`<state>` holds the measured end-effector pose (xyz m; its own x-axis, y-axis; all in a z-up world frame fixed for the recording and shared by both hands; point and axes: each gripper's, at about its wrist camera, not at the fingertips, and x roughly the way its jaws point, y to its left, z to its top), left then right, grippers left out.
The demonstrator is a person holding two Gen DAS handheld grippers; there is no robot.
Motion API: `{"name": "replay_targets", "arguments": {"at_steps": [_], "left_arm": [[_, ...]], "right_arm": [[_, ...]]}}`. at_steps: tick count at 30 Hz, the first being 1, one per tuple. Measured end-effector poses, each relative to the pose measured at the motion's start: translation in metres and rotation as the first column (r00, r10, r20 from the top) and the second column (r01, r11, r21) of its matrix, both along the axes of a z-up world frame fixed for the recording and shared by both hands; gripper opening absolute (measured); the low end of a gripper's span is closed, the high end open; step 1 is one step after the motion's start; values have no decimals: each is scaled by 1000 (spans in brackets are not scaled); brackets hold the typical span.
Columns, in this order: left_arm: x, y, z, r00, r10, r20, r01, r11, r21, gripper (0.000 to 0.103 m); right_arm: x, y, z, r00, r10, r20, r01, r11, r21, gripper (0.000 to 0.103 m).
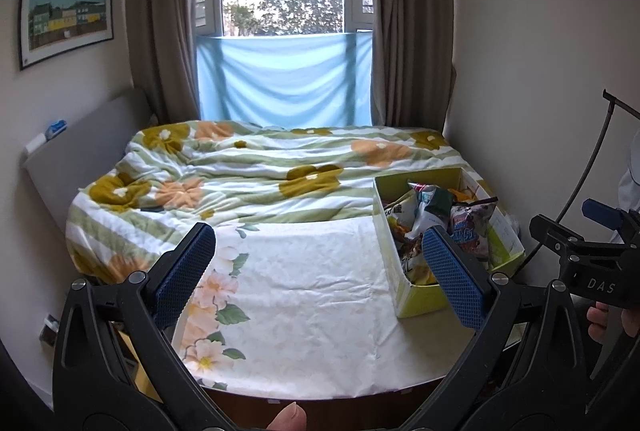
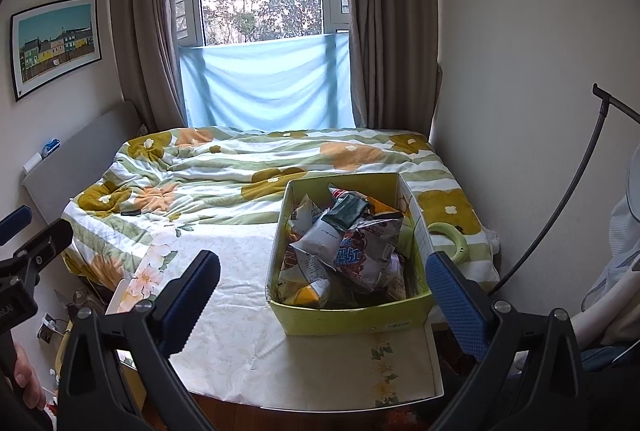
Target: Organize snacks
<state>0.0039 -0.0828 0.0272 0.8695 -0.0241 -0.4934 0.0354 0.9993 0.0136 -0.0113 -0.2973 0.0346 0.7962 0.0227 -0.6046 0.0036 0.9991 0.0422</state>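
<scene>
A: Right wrist view: what sits on the bed (image 2: 240, 167)?

B: A green box (image 2: 352, 315) of snack bags (image 2: 344, 247), long axis running away, ahead of the right claw (image 2: 324, 295), gaping wide, empty.

A: And the left claw (image 1: 316, 271)?

B: Also wide, empty; the box lies to its right, farther off.

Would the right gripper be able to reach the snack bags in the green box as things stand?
Probably yes: the right gripper is open and faces the green box, whose top is open, and nothing lies over the snack bags.
</scene>
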Motion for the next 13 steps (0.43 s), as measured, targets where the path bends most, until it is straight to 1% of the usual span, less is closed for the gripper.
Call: {"name": "replay_targets", "arguments": {"at_steps": [13], "left_arm": [[-8, -5, 1, 1000, -24, -3, 24, 1000, 6, 103]], "right_arm": [[-2, 3, -1, 1000, -12, -4, 12, 1000, 1, 102]]}}
